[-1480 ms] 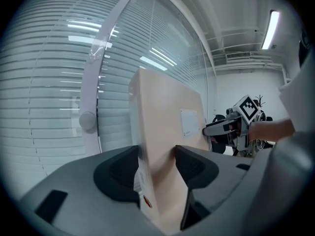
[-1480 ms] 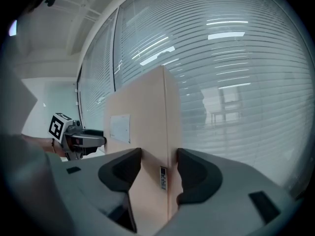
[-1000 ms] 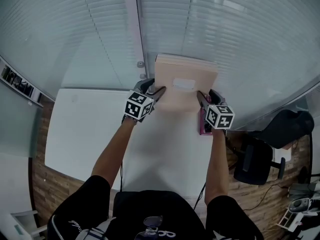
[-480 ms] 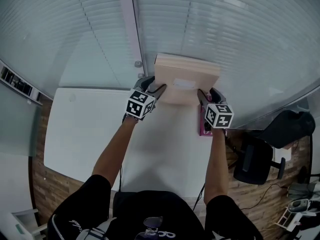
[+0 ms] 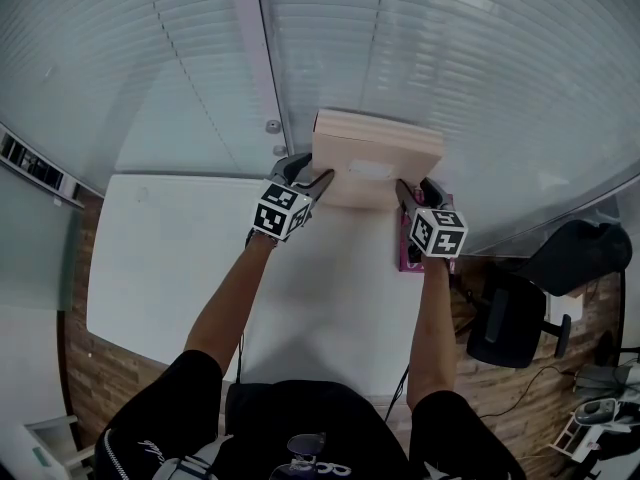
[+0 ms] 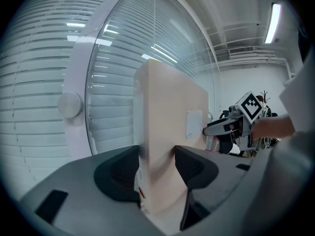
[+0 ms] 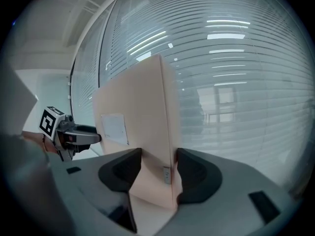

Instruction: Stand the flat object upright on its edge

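Observation:
A flat beige box [image 5: 375,158] with a white label stands nearly upright at the far edge of the white table [image 5: 180,268], close to the window blinds. My left gripper [image 5: 318,181] is shut on the box's left side edge; in the left gripper view the box [image 6: 170,146] fills the space between both jaws. My right gripper [image 5: 403,190] is shut on the right side edge, and the right gripper view shows the box [image 7: 147,141] pinched between its jaws. Each gripper view shows the other gripper across the box.
A pink object [image 5: 408,253] lies on the table under my right hand. Glass with blinds [image 5: 450,78] and a white frame post [image 5: 262,58] stand right behind the box. A dark office chair [image 5: 520,318] is beyond the table's right edge.
The box has tipped further up, its top edge moving toward the blinds, so its front face looks shorter. Both grippers kept hold of its sides.

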Action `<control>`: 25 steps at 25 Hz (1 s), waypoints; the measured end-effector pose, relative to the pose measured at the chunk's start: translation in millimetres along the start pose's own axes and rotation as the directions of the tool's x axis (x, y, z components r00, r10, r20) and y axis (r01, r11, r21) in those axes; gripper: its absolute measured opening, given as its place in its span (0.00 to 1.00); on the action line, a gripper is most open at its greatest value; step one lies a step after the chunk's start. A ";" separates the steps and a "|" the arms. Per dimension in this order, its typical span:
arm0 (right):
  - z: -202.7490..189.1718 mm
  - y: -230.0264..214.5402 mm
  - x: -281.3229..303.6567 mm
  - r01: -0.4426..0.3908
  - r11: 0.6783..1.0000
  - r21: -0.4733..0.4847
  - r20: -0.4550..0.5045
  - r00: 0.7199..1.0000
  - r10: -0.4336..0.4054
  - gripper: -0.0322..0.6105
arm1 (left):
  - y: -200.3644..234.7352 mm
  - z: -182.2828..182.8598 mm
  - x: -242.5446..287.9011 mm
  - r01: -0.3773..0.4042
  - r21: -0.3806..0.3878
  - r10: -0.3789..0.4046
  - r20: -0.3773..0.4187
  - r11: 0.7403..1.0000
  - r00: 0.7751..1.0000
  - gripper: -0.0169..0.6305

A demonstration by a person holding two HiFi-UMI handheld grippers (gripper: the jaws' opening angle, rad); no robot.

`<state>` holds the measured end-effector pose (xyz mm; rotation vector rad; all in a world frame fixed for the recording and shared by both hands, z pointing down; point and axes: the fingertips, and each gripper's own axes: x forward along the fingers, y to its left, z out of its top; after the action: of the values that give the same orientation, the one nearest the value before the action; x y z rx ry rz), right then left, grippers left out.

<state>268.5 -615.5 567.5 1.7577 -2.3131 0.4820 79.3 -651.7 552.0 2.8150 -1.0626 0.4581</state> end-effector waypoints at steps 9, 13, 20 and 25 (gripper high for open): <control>-13.6 -6.0 1.2 0.017 1.000 0.005 -0.024 1.000 -0.016 0.43 | -4.6 -13.5 7.4 0.013 -0.011 -0.013 -0.028 1.000 1.000 0.41; -13.8 -5.7 2.0 0.019 1.000 0.003 -0.019 1.000 -0.019 0.43 | -3.6 -16.2 8.3 0.013 -0.022 -0.013 -0.027 1.000 1.000 0.41; -15.7 -5.9 1.8 0.021 1.000 0.019 -0.011 1.000 -0.021 0.43 | -3.6 -18.5 8.6 0.009 -0.033 -0.010 -0.027 0.999 1.000 0.41; -18.5 -10.8 1.0 0.050 0.996 0.071 -0.019 0.999 -0.049 0.43 | -5.6 -19.3 8.4 0.023 -0.060 -0.026 -0.038 0.998 0.999 0.41</control>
<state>277.9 -612.1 586.4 1.8310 -2.2609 0.5763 84.3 -649.0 573.0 2.7528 -1.0158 0.4686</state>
